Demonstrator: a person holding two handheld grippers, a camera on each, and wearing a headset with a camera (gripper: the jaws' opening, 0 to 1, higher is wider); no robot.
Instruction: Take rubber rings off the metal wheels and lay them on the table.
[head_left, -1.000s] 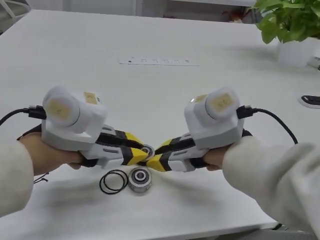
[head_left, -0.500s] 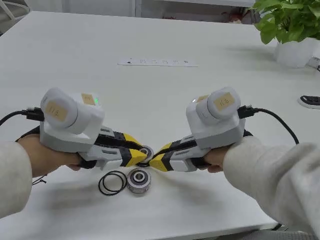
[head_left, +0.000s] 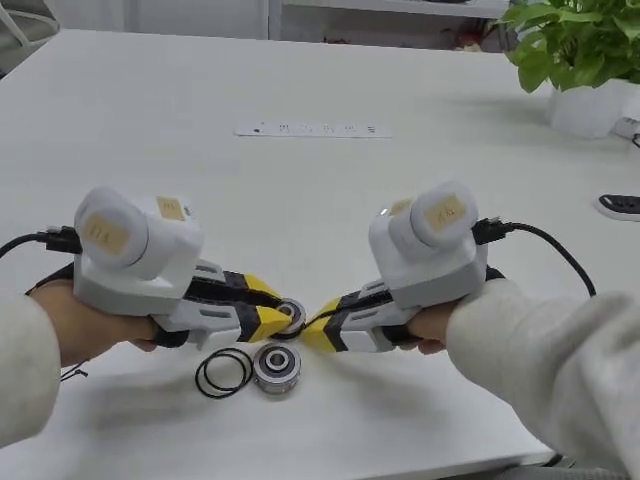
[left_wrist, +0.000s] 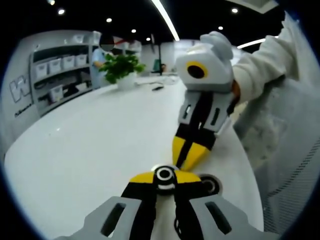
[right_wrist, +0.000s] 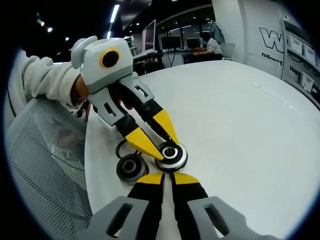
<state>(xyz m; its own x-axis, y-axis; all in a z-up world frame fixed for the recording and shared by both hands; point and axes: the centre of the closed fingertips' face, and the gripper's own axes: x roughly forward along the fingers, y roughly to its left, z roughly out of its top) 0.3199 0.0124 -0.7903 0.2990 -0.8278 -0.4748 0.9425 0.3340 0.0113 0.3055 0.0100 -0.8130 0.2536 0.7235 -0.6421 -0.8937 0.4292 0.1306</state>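
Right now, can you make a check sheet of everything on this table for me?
Surface: white table.
Job's things: one wheel in the left gripper; second wheel and two black rings lying on the table.
Clutter: power strip, small black item at the far right.
Grippers: left gripper shut on the wheel; right gripper shut, tips at that wheel's edge.
Cables: one black cable from each gripper.
Surroundings: potted plant, shelves, mesh chair.

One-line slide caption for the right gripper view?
Left hand-held gripper clamps a metal wheel, right hand-held gripper with shut tips at its rim; second wheel lies on the table.
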